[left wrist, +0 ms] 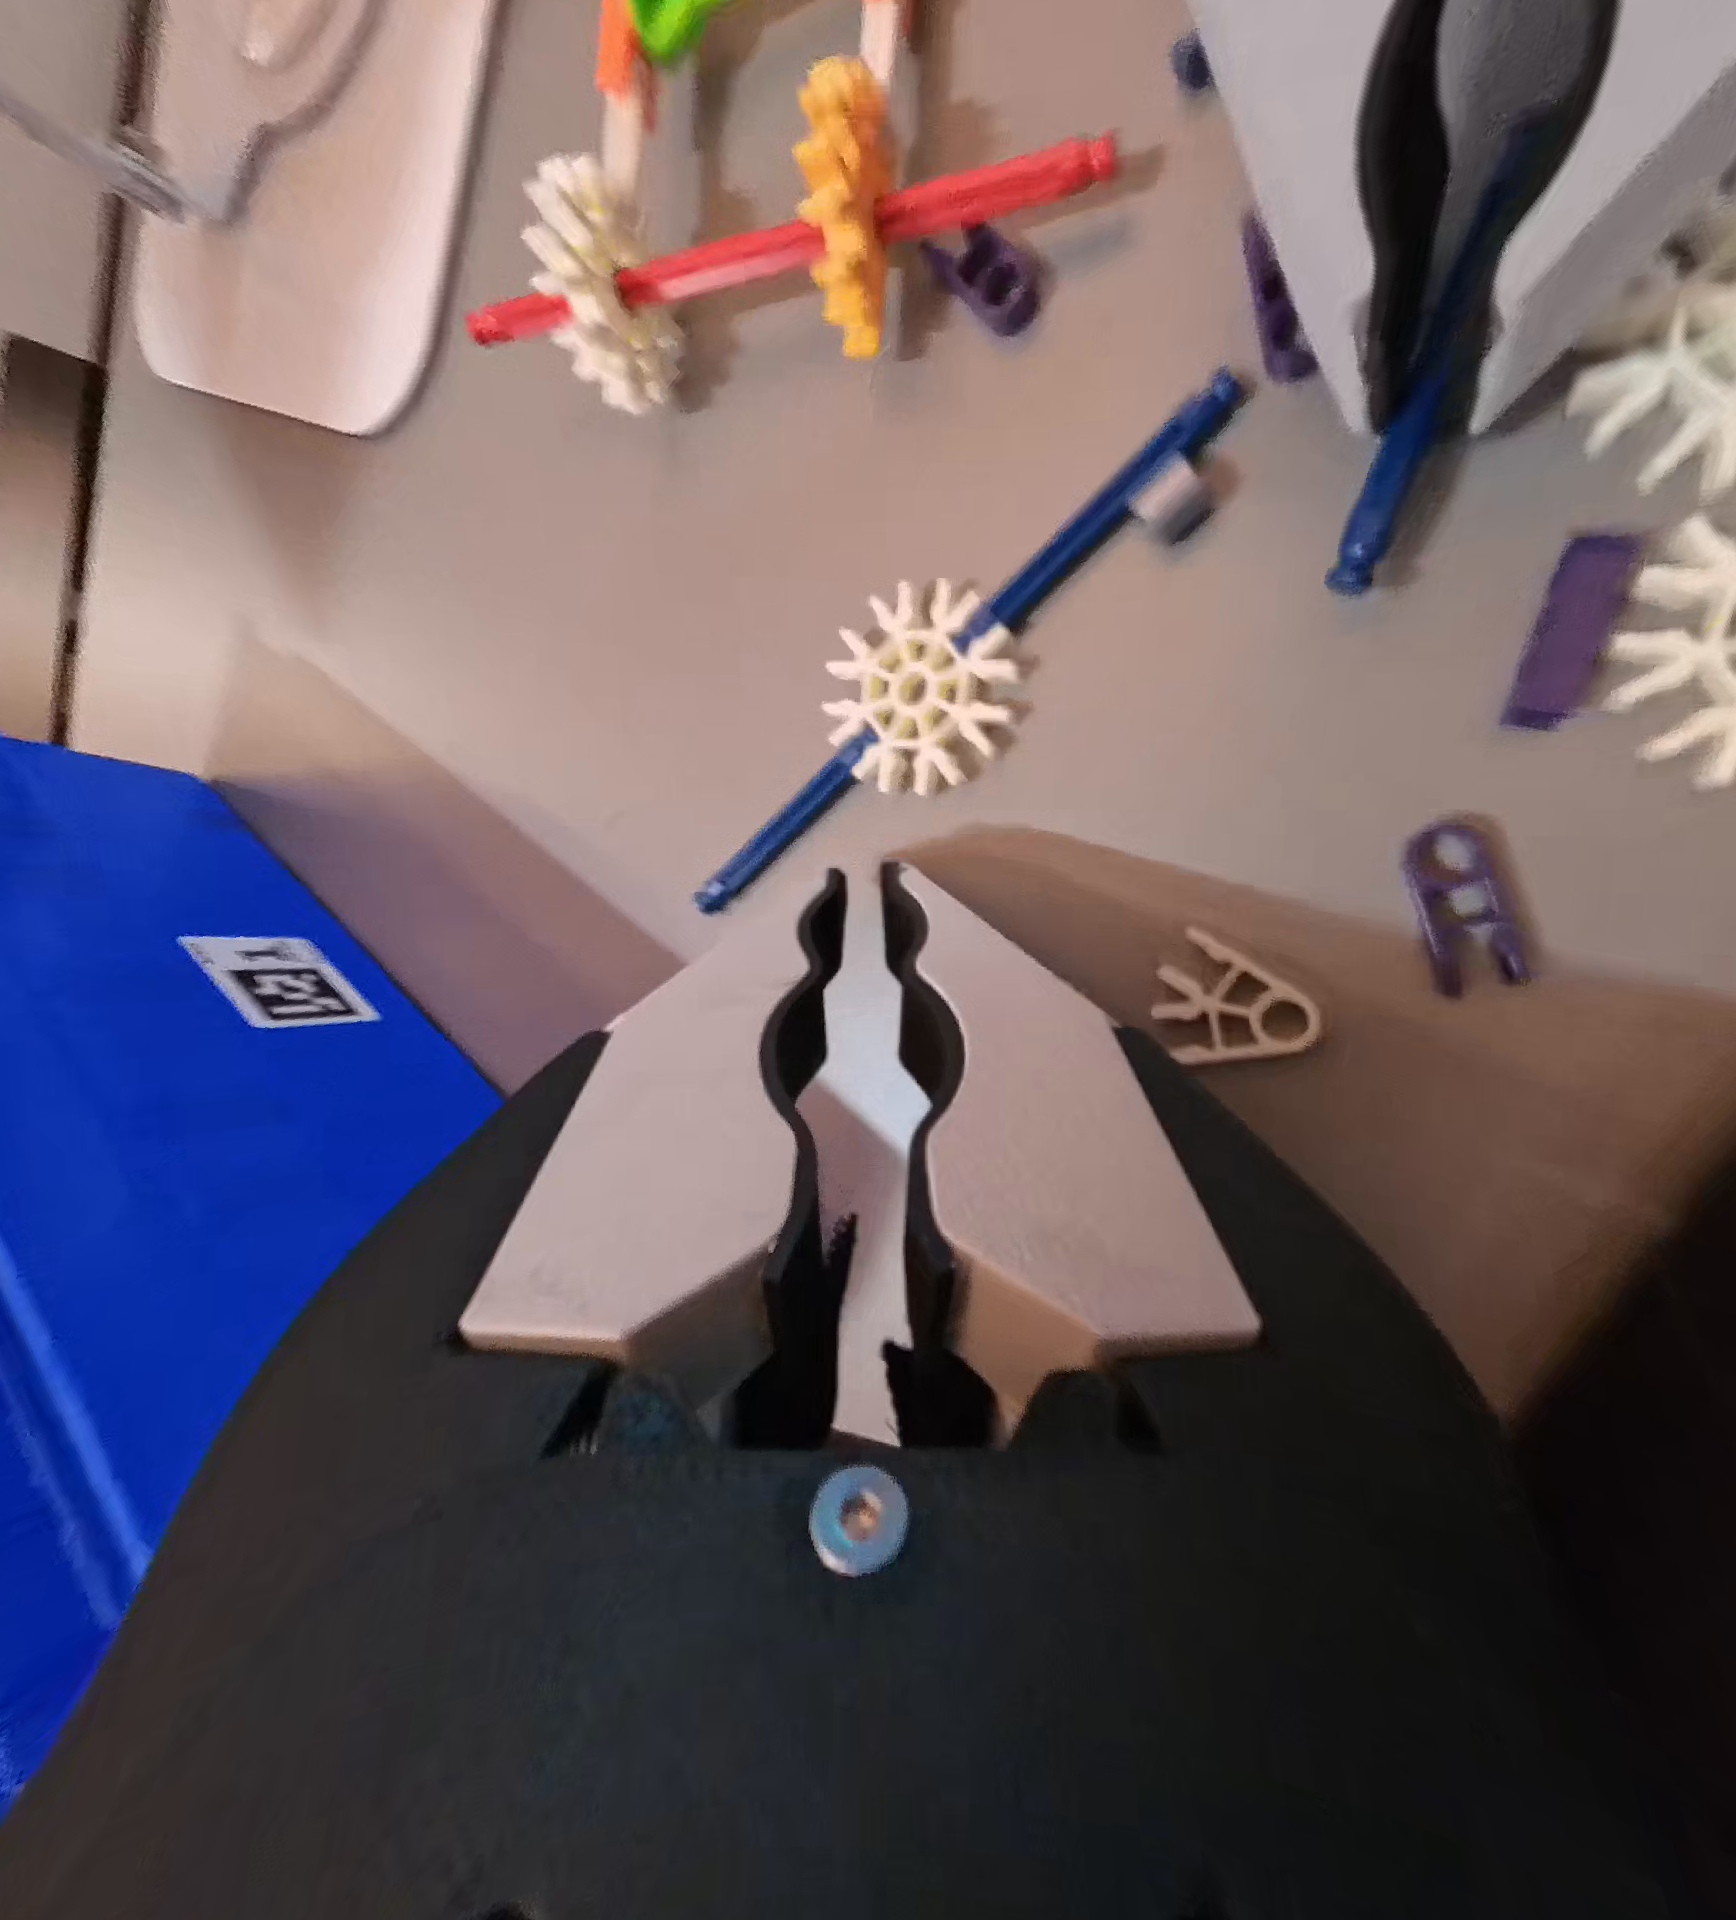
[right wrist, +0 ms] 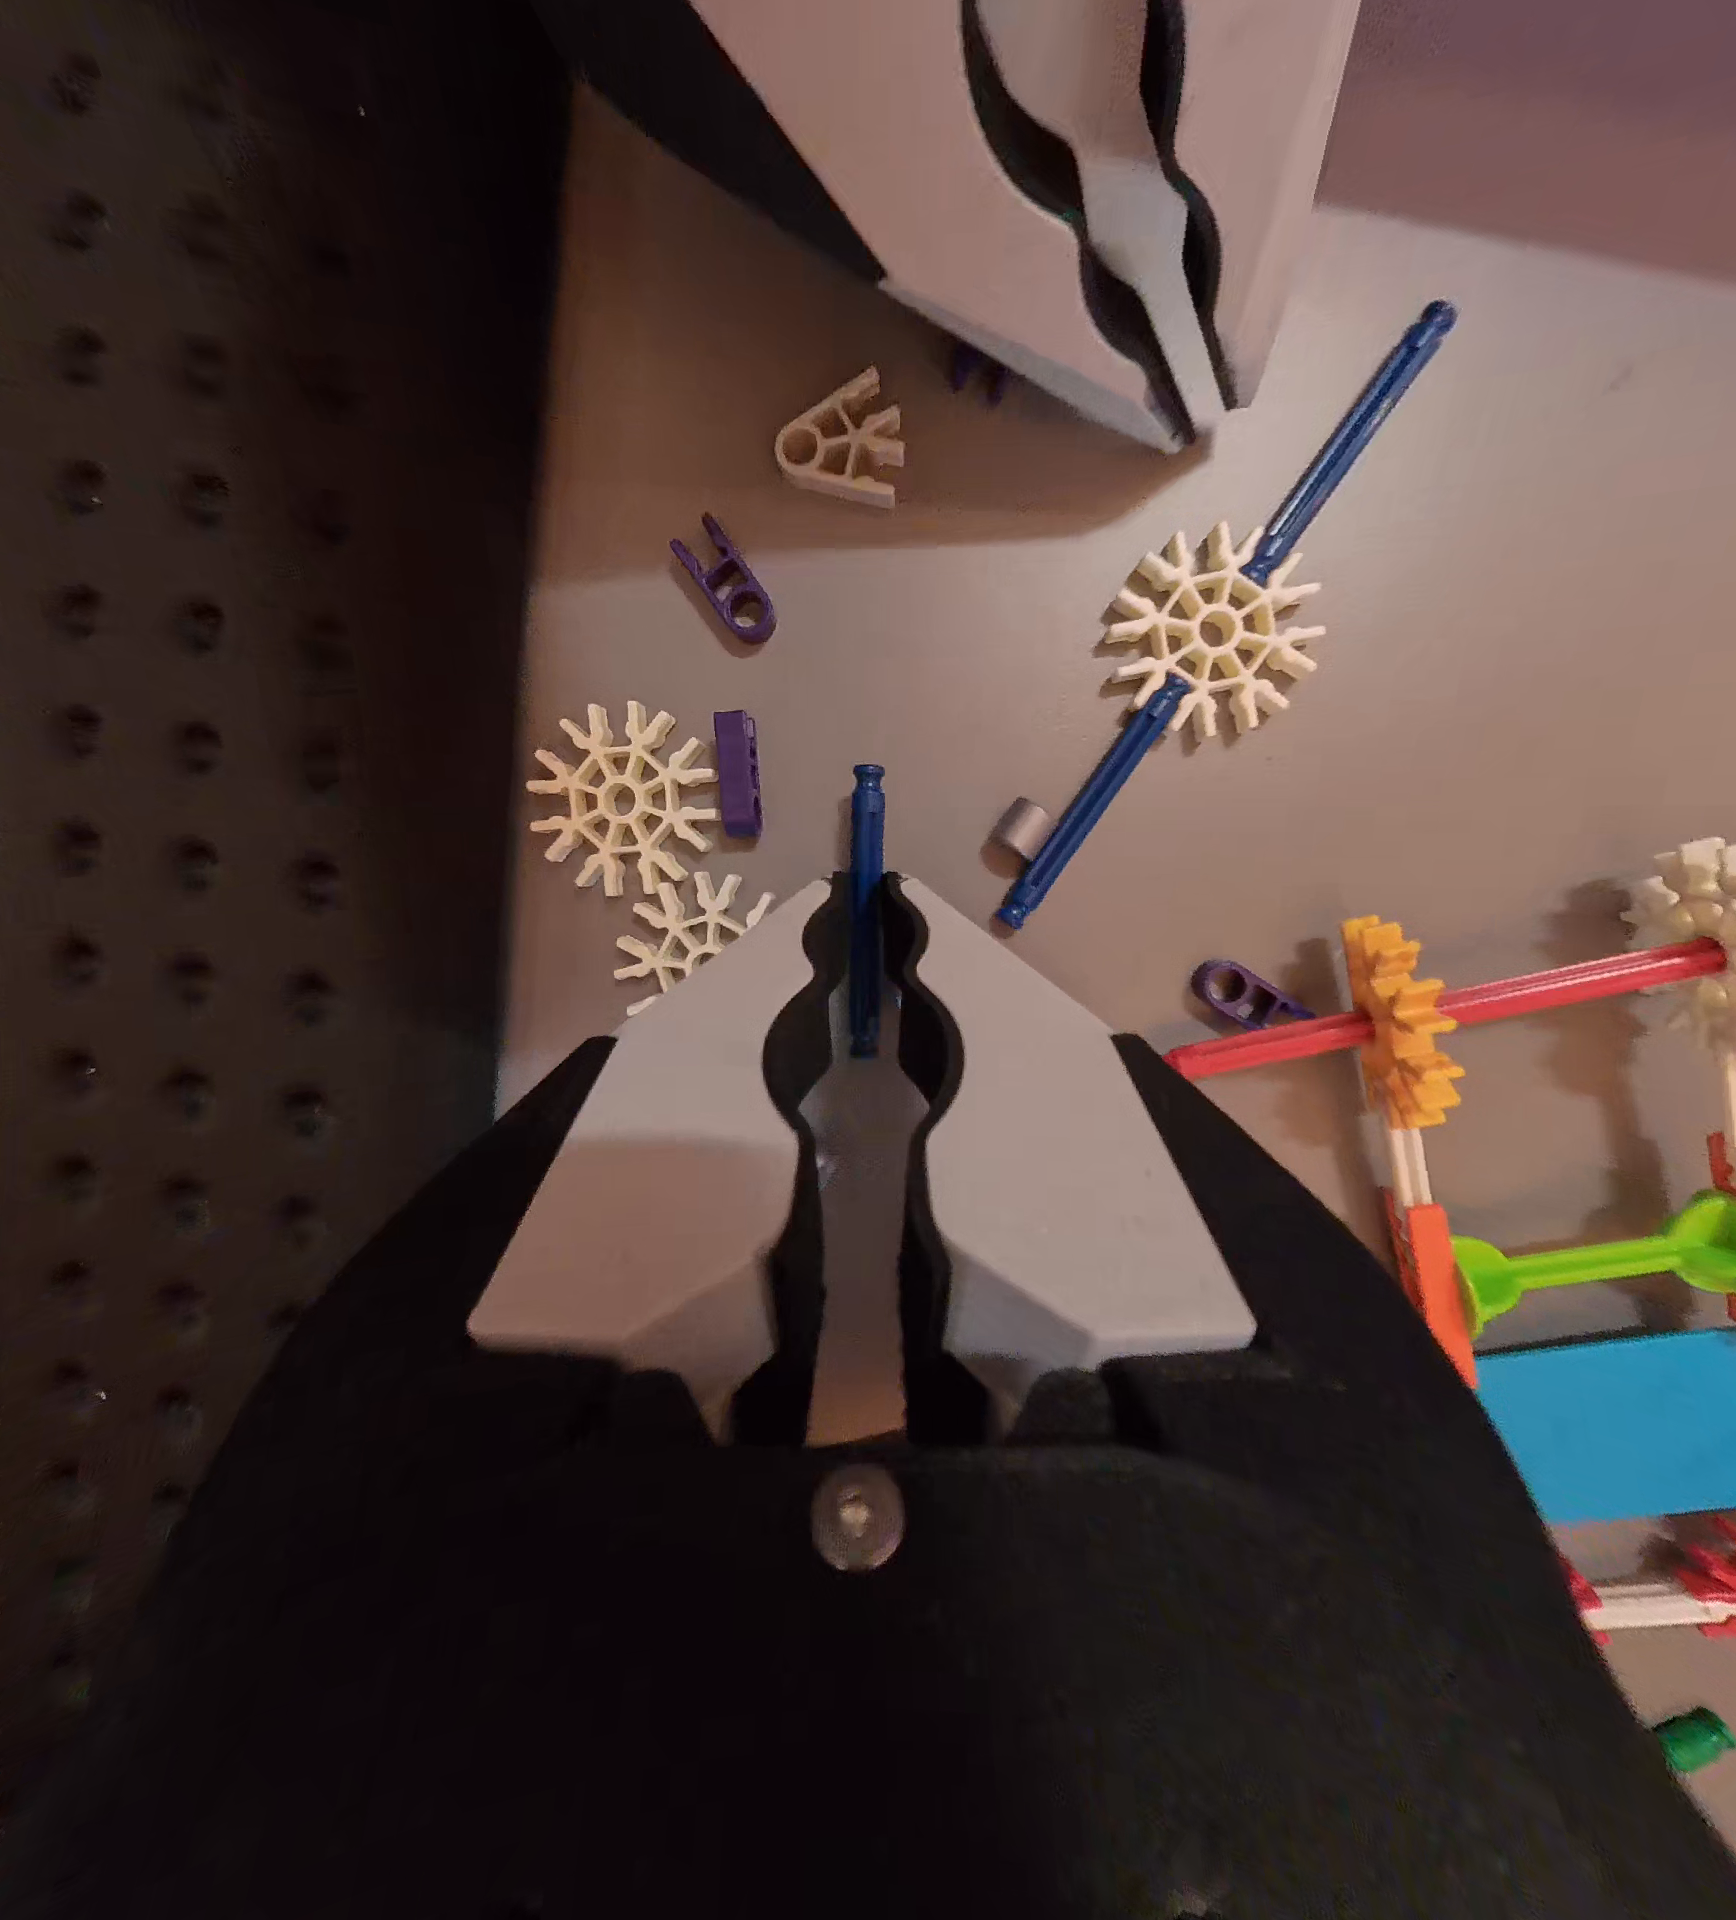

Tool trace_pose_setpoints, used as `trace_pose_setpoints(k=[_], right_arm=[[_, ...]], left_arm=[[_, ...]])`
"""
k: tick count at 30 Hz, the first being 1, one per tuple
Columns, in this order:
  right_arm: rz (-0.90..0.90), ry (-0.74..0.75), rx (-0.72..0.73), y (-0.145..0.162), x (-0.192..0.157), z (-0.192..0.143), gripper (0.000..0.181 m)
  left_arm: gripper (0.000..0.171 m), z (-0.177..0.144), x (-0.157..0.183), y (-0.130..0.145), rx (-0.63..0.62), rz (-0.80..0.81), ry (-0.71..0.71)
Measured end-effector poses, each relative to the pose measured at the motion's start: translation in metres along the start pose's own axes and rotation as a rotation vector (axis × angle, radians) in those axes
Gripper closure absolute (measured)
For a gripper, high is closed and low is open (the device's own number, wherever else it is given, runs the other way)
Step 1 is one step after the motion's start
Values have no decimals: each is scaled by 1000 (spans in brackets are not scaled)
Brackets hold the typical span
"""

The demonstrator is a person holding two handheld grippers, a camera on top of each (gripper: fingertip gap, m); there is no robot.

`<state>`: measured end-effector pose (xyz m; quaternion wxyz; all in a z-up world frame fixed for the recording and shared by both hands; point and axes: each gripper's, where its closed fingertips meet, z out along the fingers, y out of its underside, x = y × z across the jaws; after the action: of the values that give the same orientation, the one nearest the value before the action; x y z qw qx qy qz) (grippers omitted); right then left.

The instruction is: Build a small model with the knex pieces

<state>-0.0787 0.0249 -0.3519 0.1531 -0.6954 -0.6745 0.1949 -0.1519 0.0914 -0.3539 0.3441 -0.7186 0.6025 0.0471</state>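
- The left gripper point(left wrist: 864, 883) hangs over the table point(left wrist: 490, 582), its jaws nearly together with nothing between them.
- Just past its tips lies a long blue rod point(left wrist: 1072, 551) threaded through a white snowflake connector point(left wrist: 921, 688).
- The right gripper point(left wrist: 1420, 410) pinches a short blue rod point(left wrist: 1389, 499), apparently tilted.
- A blue bin point(left wrist: 116, 1091) sits left.

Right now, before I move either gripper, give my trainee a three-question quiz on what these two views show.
1. True or false: the right gripper is shut on a short blue rod.
2. What does the long blue rod pass through?
A. an orange gear
B. a white snowflake connector
C. a green spool
3. Fill in: the left gripper holds ____.

Key:
1. True; the rod sticks out past the fingertips.
2. B.
3. Nothing; its jaws are almost closed and empty, just short of the long rod's near end.
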Motion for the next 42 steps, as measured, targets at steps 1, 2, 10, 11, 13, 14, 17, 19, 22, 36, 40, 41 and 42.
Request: trace_pose_setpoints(k=[1, 2, 10, 11, 13, 14, 17, 19, 22, 36, 40, 41, 42], right_arm=[[4, -1, 14, -1, 1, -3, 178], [10, -2, 21, -2, 1, -5, 178], [29, 16, 24, 3, 8, -6, 178], [41, 28, 35, 3, 11, -9, 178], [84, 58, 62, 1, 21, -15, 178], [99, 72, 71, 0, 25, -17, 178], [137, 122, 54, 5, 36, -16, 178], [136, 133, 28, 9, 37, -11, 178], [132, 145, 6, 9, 37, -2, 177], [109, 166, 103, -15, 45, -5, 178], [98, 226, 65, -10, 59, -6, 178], [88, 238, 51, -9, 60, -5, 178], [82, 251, 42, -9, 63, -3, 178]], left_arm=[[166, -2, -8, -6, 25, -8, -37], [163, -1, -15, -9, 34, -14, -66], [169, 23, -22, -4, -35, -121, -10], [171, 23, -21, -4, -33, -118, -2], [168, 20, -21, -2, -39, -108, -12], [159, 18, -21, -4, -33, -108, -16], [150, 15, -13, -17, 6, -102, 4], [147, 14, -10, -24, 18, -83, 3], [144, 14, -7, -28, 19, -81, 15], [149, 6, 1, -32, 100, -108, 39], [149, 9, 10, -36, 113, -81, 73], [149, 10, 10, -33, 97, -70, 65], [151, 12, 10, -30, 86, -58, 59]])
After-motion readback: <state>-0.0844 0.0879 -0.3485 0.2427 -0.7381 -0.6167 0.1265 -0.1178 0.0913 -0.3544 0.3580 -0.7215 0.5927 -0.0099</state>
